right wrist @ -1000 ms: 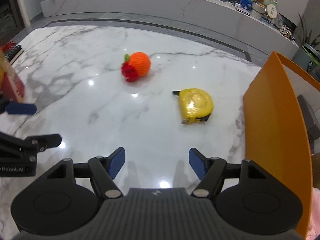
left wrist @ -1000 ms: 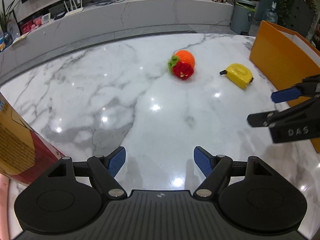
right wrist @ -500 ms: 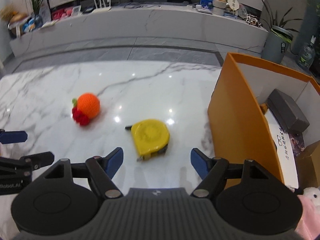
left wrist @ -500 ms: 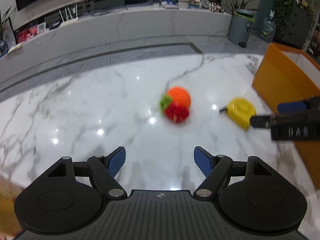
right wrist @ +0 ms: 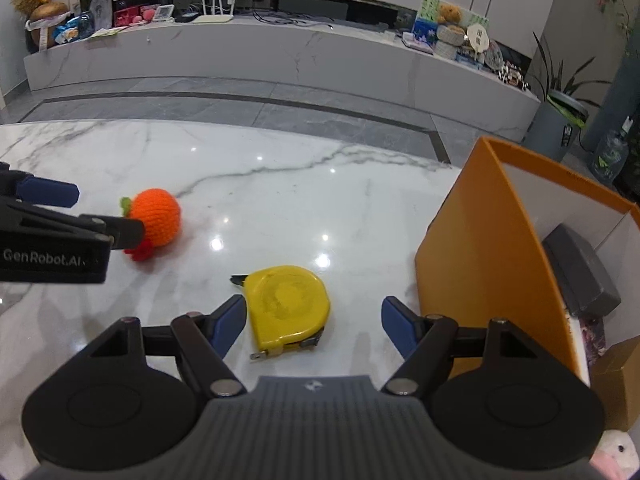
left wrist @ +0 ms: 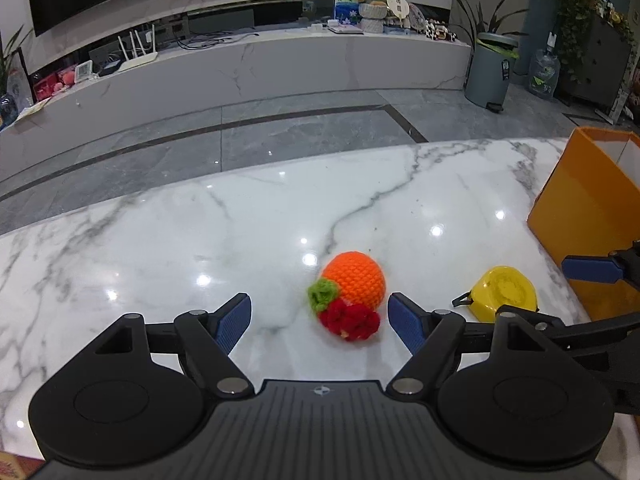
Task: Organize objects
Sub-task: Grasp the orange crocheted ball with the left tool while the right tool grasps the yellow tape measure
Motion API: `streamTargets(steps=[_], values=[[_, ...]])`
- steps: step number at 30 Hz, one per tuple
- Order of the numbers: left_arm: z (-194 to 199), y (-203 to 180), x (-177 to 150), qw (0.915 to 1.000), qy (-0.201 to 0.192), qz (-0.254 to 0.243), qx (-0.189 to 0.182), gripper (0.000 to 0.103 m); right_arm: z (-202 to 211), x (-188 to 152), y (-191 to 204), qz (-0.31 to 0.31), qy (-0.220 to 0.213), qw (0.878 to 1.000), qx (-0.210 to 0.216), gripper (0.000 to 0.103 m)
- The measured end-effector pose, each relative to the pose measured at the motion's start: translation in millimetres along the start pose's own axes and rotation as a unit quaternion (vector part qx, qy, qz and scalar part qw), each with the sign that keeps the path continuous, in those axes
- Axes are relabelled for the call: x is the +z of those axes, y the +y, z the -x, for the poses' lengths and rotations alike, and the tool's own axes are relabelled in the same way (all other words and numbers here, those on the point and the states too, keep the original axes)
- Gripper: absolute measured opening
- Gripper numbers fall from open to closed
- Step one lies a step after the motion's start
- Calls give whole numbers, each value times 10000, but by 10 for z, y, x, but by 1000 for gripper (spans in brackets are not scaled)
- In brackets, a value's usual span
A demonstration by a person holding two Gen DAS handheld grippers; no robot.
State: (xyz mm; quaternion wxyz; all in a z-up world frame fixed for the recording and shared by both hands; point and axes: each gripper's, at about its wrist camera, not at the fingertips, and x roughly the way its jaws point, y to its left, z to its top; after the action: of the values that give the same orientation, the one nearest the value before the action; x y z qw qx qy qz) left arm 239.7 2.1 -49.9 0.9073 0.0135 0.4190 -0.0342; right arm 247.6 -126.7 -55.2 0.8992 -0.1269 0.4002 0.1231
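A crocheted toy (left wrist: 352, 284), orange with a green tuft and red flowers, lies on the white marble table (left wrist: 180, 240). My left gripper (left wrist: 318, 308) is open, and the toy sits between its blue fingertips, close to the right one, untouched. In the right wrist view a yellow tape measure (right wrist: 286, 306) lies flat between the fingers of my right gripper (right wrist: 313, 312), which is open, with the tape measure near the left pad. The left gripper (right wrist: 108, 210) shows at the left edge there, around the toy (right wrist: 158, 218). The tape measure (left wrist: 504, 292) also shows in the left wrist view.
An open orange box (right wrist: 480, 260) stands at the table's right, holding a grey case (right wrist: 576, 272) and printed items. A pink-white plush (right wrist: 616, 452) and a cardboard box (right wrist: 616, 380) sit at the lower right. Beyond the table's far edge lie grey floor and a long white counter (left wrist: 280, 64).
Both grippers have advanced across the table. The toy now sits between the left fingers and the tape measure between the right fingers. The red box at the left has left the view.
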Motion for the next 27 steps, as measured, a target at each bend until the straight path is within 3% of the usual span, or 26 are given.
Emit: streamTargets(steps=[9, 12, 14, 18, 21, 27], values=[[-236, -8, 29, 9999, 69, 75, -119, 89, -195, 5, 10, -133, 152, 9997, 156, 78], [-302, 2, 35, 9997, 99, 102, -180, 78, -259, 1, -4, -161, 208, 9995, 178, 78], [-307, 17, 24, 9996, 58, 134, -240, 76, -279, 1, -22, -238, 193, 9992, 251, 77], [-278, 32, 8, 9997, 2, 85, -226, 56, -290, 18, -48, -359, 255, 9982, 398, 68], [-236, 48, -32, 9997, 46, 55, -220, 56, -253, 33, 8, -251, 275, 9982, 465, 55], [-16, 72, -269, 9997, 118, 96, -183, 55, -186, 30, 90, -111, 487, 9973, 534, 54]])
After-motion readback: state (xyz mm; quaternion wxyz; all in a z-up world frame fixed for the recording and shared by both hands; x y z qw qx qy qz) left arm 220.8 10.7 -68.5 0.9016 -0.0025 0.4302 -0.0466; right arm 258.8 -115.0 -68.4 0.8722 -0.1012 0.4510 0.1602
